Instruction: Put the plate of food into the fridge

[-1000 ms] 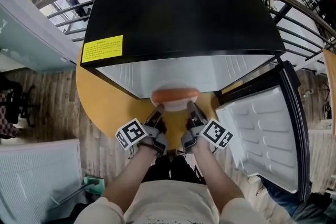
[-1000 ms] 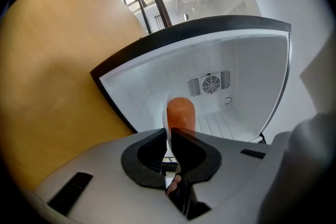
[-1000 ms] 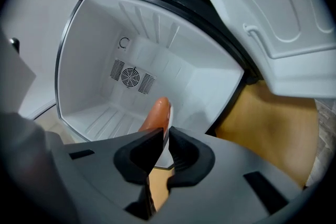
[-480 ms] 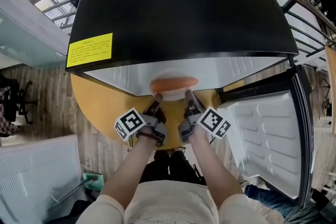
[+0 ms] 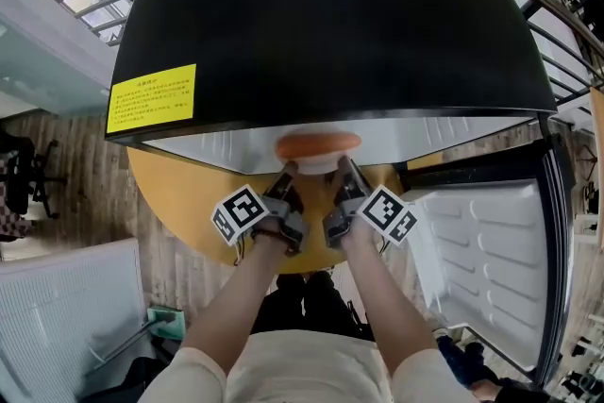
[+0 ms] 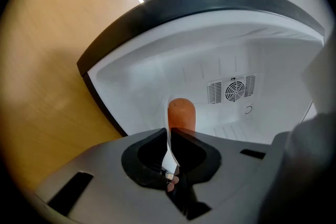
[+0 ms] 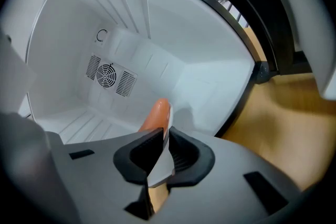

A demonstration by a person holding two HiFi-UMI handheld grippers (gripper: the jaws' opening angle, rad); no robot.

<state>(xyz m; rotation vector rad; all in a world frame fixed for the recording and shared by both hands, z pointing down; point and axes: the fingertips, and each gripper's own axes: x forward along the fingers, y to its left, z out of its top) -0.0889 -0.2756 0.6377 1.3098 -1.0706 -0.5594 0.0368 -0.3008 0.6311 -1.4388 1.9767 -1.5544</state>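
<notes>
- Holding the plate (image 5: 319, 165) of food (image 5: 318, 144) level at the mouth of the fridge (image 5: 330, 24). Its far rim is tucked under the fridge's top edge and its near rim is outside.
- Left gripper (image 5: 285, 182): jaws clamped on the plate's left rim, which shows edge-on between them.
- Right gripper (image 5: 346, 179): jaws pinched on the plate's right rim likewise.
- Done, as we judge it: the door (image 5: 491, 250) stands wide at the fridge's right, and the plate is carried to the opening.
- Left to do: slide the plate deeper, set it on the fridge floor, let go with both tongs, draw back and shut the door.
- Room: the fridge cavity is bare and white, with nothing between the plate and the fan grille (image 6: 231, 91) on the fridge's back wall.
- Edges to mind: the fridge's dark frame on either side, its top lip just above the food, and the door close at our right.
- Table (image 5: 179, 193): wooden, under the fridge.
</notes>
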